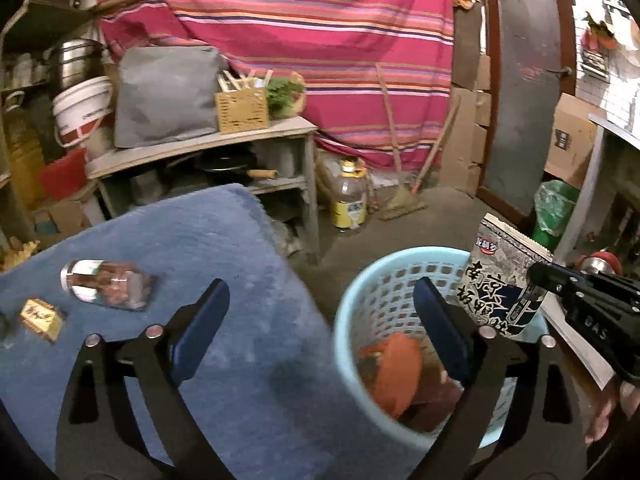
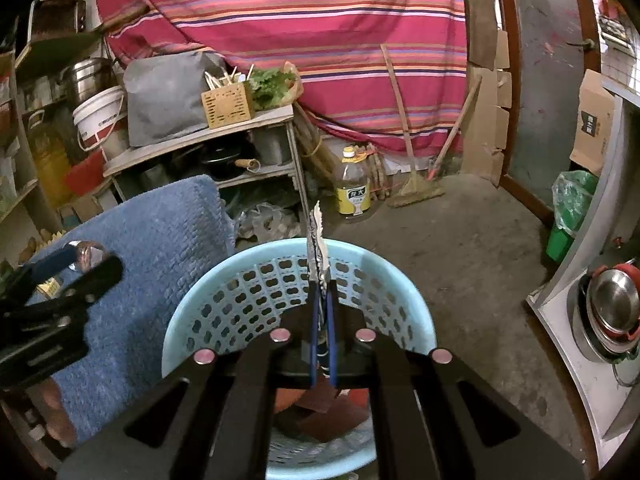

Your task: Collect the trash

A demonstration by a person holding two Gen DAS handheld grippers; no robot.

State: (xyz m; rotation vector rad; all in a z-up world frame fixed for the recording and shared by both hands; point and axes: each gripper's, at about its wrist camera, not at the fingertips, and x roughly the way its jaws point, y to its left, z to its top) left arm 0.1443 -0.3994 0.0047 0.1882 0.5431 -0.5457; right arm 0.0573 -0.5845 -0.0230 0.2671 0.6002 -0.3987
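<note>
Now your left hand-held gripper point(image 1: 322, 308) gapes wide, holding nothing (orange wrapper point(image 1: 394, 372) lies in the blue basket point(image 1: 352, 300)); your right hand-held gripper point(image 2: 322, 280) pinches a printed snack packet point(image 1: 500, 276) above it, jar point(image 1: 108, 284) beside.

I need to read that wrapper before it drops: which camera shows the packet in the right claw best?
The left wrist view: the printed packet faces it flat, pinched by the right claw above the blue basket. The right wrist view shows the packet only edge-on, a thin strip between shut fingers.
</note>
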